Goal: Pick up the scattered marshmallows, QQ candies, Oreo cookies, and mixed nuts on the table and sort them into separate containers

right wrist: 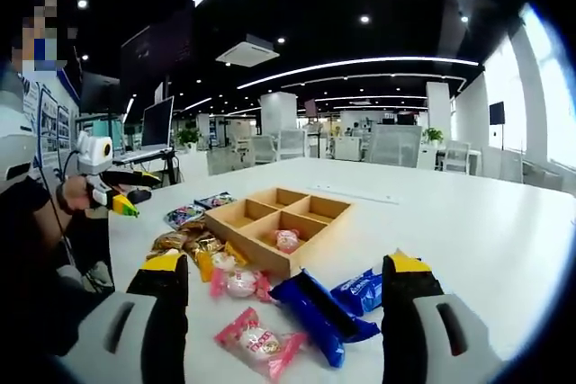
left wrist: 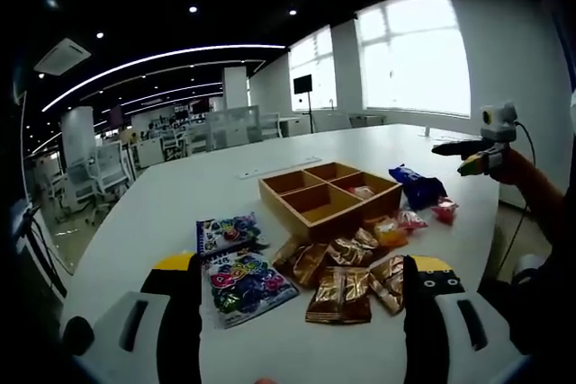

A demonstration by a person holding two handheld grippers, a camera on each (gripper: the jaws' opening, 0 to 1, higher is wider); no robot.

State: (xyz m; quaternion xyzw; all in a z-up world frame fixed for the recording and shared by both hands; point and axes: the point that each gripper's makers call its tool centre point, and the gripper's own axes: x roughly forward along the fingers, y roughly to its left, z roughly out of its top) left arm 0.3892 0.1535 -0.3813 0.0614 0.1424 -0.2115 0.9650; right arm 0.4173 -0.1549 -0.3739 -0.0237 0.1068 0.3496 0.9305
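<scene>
In the left gripper view, the left gripper [left wrist: 301,290] hangs released, candy bags [left wrist: 236,272] and gold packets [left wrist: 346,281] between its jaws; the wooden tray [left wrist: 328,195] holds one indistinct packet. The right gripper [right wrist: 286,299] gapes, blue Oreo packs [right wrist: 319,312] partly hidden.

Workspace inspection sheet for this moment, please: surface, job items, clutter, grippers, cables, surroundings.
Surface: large white table, mostly bare.
Job's things: square wooden four-compartment tray with one pink-and-white wrapped sweet in one compartment; gold foil packets, blue patterned candy bags, blue cookie packs and pink wrapped sweets lie loose beside the tray.
Clutter: nothing seen.
Grippers: left gripper open, empty, fingers framing the gold packets; right gripper open, empty, above the blue packs.
Cables: a dark cable trails from the right gripper.
Surroundings: open office, desks, monitors, bright windows, ceiling light strips.
</scene>
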